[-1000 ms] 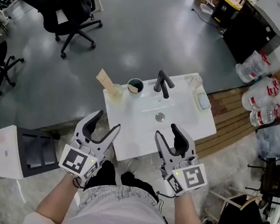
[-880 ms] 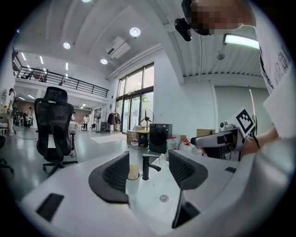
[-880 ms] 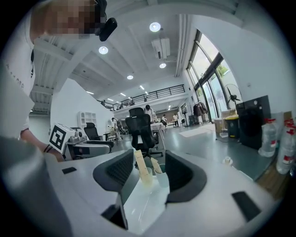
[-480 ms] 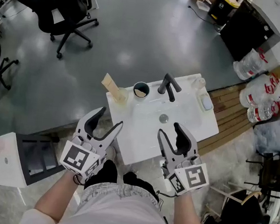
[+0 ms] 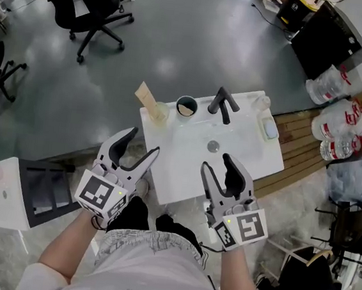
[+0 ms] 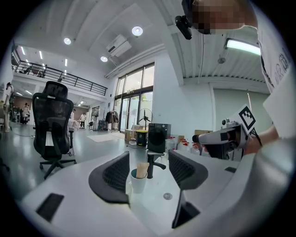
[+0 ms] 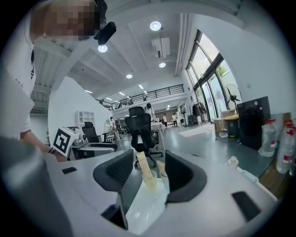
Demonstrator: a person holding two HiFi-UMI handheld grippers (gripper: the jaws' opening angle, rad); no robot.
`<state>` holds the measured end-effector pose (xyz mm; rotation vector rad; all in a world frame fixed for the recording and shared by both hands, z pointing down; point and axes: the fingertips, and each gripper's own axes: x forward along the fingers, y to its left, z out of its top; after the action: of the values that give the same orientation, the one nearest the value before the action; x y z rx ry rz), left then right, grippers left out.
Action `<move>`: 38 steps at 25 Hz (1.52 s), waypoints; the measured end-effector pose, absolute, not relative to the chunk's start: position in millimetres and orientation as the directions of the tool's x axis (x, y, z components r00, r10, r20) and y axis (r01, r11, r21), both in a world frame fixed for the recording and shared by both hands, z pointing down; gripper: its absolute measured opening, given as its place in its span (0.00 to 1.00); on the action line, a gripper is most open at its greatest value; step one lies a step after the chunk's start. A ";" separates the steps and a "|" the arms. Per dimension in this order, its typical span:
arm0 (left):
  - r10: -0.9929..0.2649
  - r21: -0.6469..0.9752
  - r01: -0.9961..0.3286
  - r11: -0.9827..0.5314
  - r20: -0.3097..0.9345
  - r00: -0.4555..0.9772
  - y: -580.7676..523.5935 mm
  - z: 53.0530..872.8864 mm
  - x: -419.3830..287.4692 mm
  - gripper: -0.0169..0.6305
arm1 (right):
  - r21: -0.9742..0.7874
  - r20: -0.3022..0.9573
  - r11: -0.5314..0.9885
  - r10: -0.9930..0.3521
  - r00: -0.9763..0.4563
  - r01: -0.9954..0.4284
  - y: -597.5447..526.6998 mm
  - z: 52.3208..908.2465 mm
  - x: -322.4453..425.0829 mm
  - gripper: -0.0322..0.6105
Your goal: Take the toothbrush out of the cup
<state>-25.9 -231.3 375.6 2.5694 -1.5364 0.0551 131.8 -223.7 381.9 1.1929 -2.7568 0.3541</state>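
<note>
Both tongs, left gripper [image 5: 142, 142] and right gripper [image 5: 216, 163], hover with jaws wide and empty on the near side of the faucet [image 5: 222, 104], at the sink's [image 5: 238, 155] front edge (probably a ready stance before reaching). Just left of the faucet stands the cup [image 5: 186, 106]. The tan toothbrush [image 6: 142, 169] sits inside it, long axis near upright, top tipped slightly toward the faucet.

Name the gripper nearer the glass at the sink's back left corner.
Left. The left gripper sits just below the glass in the head view; the right gripper is farther off, down and to its right.
</note>
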 end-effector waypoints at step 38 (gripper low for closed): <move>-0.795 0.194 -0.805 -0.560 0.149 0.589 -363.3 462.5 -104.8 0.47 | -0.198 0.354 0.385 -0.829 -0.432 -0.901 -259.4 450.1 78.4 0.41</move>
<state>-104.8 -363.3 462.5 2.5788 -1.3230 0.0645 78.4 -259.4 450.1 1.5493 -2.4446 0.5398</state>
